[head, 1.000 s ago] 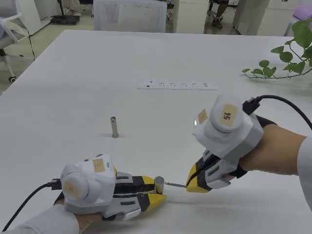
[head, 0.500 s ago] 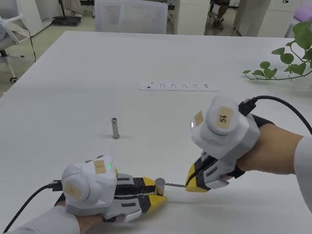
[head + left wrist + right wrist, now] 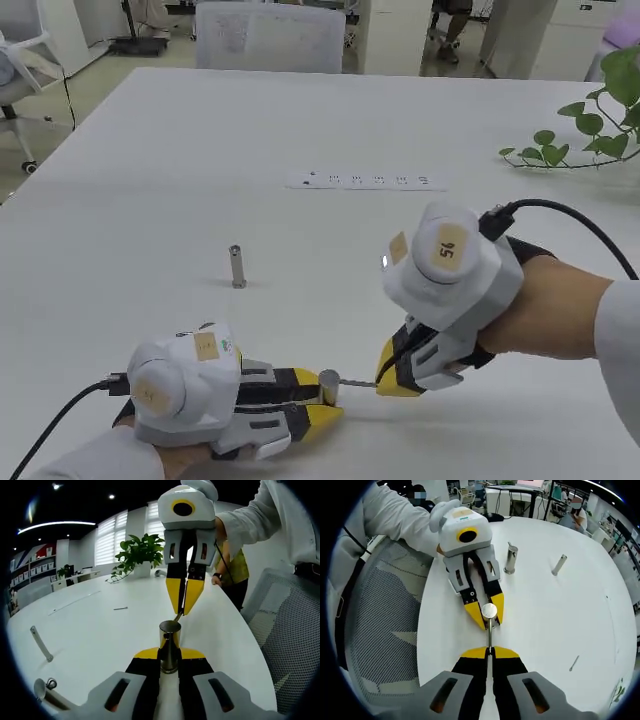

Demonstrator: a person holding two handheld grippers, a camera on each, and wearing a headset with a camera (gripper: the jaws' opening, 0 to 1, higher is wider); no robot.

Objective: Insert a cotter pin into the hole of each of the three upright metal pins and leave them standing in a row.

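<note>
Midway through the job on the wide white tabletop (image 3: 200,150), the left white-and-yellow gripper (image 3: 318,392) is clamped on a short silver steel pin (image 3: 328,380) near the table's front edge, while the right white-and-yellow gripper (image 3: 385,372), jaws pinched almost together on a thin wire cotter pin (image 3: 358,381), puts its tip to the pin's side. A slight tilt of either hand could bend the wire or skid it off the rounded shaft past the hole. A second bare steel pin (image 3: 238,266) stands upright well apart, and a spare cotter pin (image 3: 574,663) lies loose on the bare tabletop.
</note>
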